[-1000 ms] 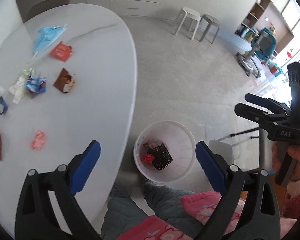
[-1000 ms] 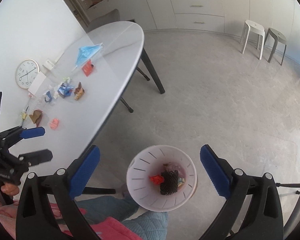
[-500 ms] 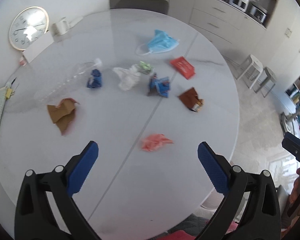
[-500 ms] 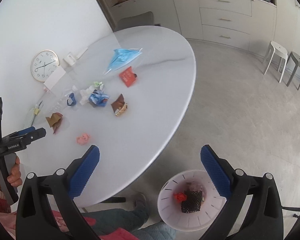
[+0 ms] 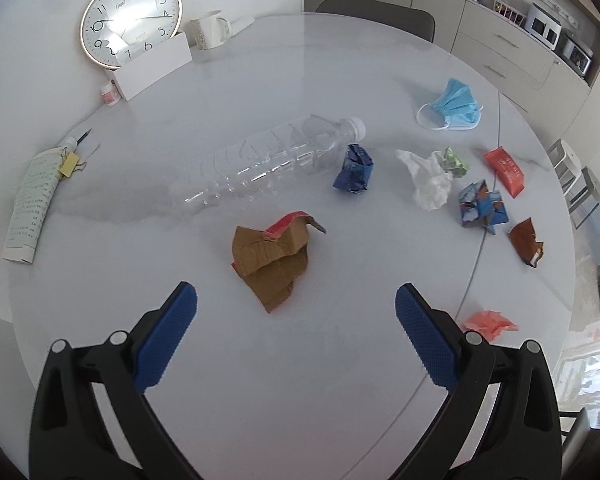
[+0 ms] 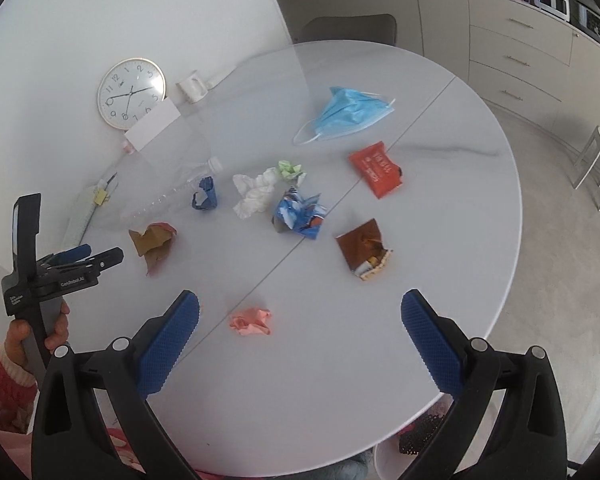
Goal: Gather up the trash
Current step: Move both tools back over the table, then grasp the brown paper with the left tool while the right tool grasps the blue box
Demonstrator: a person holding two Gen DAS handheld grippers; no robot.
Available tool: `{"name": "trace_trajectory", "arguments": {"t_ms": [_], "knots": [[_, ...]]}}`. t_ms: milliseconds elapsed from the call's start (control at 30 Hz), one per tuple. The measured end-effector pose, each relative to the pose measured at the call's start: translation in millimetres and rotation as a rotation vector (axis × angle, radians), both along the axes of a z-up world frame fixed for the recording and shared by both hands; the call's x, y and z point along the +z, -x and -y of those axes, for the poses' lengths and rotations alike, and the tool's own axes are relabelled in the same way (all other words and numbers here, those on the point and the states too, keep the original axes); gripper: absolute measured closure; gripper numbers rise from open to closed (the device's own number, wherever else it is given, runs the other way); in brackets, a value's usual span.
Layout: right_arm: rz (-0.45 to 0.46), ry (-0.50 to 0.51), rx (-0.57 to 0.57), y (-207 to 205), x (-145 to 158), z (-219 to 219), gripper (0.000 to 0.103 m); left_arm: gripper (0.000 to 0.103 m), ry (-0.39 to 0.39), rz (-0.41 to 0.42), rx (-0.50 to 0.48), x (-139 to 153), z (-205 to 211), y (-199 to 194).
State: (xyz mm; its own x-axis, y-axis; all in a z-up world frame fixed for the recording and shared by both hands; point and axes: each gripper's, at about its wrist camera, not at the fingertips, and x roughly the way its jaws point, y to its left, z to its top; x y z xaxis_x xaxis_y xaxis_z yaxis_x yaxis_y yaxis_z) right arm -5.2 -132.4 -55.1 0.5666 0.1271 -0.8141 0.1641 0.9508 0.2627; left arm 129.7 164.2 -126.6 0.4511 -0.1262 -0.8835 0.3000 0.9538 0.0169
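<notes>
Trash lies on the white round table point(image 5: 340, 400): crumpled brown cardboard point(image 5: 272, 258), a clear plastic bottle point(image 5: 268, 164), a blue wrapper point(image 5: 354, 170), white tissue point(image 5: 428, 180), a blue mask point(image 5: 456, 106), a red packet point(image 5: 506, 172) and a pink wad point(image 5: 488, 322). My left gripper point(image 5: 296, 332) is open and empty, just short of the cardboard. My right gripper point(image 6: 300, 340) is open and empty above the pink wad point(image 6: 252, 322). The left gripper also shows in the right wrist view point(image 6: 88, 258) beside the cardboard point(image 6: 154, 242). The white bin point(image 6: 404, 450) peeks out under the table's near edge.
A clock point(image 5: 130, 24), a white card point(image 5: 152, 66), a mug point(image 5: 210, 30), a small pink jar point(image 5: 110, 94) and a folded paper with a clip point(image 5: 32, 196) stand at the table's far left. A chair point(image 5: 376, 16) and cabinets point(image 6: 540, 40) are behind.
Both grippers swung up from the bin on the floor to the tabletop. The left one moved in close to the brown cardboard; the right one now faces the pink wad.
</notes>
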Motion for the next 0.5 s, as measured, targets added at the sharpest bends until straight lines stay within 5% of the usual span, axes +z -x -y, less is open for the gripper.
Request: {"name": "trace_trajectory", "arguments": {"t_ms": [500], "knots": [[-0.104, 0.027, 0.106, -105, -34, -48, 0.003, 0.008, -0.038, -0.116, -0.015, -72, 2, -65]]}}
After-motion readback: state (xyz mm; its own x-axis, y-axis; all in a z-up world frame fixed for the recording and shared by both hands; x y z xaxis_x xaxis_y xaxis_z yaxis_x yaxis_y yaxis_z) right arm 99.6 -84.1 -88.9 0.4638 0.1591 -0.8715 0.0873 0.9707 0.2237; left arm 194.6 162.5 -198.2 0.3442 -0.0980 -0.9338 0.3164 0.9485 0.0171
